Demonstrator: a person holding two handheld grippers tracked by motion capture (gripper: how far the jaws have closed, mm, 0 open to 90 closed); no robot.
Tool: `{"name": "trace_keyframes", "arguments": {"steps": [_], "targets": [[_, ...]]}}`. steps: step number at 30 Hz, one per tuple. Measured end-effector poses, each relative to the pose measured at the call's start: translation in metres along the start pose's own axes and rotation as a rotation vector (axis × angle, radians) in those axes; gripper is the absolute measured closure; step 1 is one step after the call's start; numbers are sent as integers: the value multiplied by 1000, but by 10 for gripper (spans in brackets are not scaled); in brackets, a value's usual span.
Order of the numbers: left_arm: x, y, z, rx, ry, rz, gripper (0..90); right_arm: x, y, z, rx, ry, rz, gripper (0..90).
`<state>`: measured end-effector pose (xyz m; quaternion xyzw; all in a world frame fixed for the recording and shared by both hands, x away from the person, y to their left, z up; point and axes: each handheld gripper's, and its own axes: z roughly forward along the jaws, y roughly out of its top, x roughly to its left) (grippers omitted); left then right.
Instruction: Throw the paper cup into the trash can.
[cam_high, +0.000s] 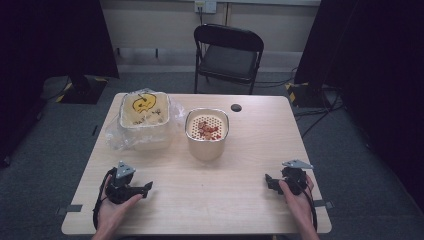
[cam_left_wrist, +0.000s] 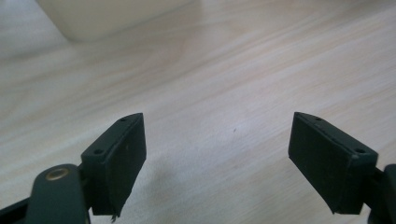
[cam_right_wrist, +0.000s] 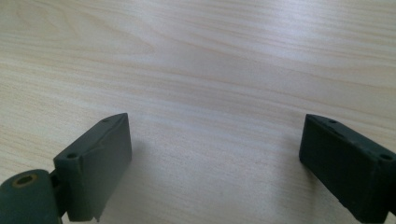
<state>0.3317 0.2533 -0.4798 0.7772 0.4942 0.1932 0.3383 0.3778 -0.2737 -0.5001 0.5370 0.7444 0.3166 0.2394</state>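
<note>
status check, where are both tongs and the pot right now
Left tongs open, empty, low over table. Right tongs open, empty, near right edge. Strainer pot with red bits at centre, untouched; wrapped container beside it. Path clear.

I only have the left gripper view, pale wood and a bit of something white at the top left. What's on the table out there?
Observer: The white thing is a round pot mid-table, with a perforated insert holding red bits.
Operator: Anything beside it?
Observer: To its left, a square container with a yellow smiley on its lid, sitting on clear plastic wrap.
Operator: Where's the other hand?
Observer: The right gripper rests near the table's front right corner, jaws open over bare wood, nothing between them.
Operator: And mine?
Observer: The left gripper sits at the front left, pointing right.
</note>
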Motion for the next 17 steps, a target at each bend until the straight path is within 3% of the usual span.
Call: {"name": "trace_keyframes", "arguments": {"steps": [3, 4, 6, 9, 12, 17], "targets": [[2, -4, 5, 40, 5, 2, 177, 0, 0, 0, 0, 0, 0, 84], [5, -6, 8, 71, 15, 25, 162, 0, 0, 0, 0, 0, 0, 85], [6, -10, 11, 46, 30, 3, 144, 0, 0, 0, 0, 0, 0, 85], [7, -12, 12, 34, 33, 7, 122, 0, 0, 0, 0, 0, 0, 85], [9, -17, 15, -13, 27, 8, 54, 0, 0, 0, 0, 0, 0, 85], [9, -17, 15, -13, 28, 8, 54, 0, 0, 0, 0, 0, 0, 85]]}}
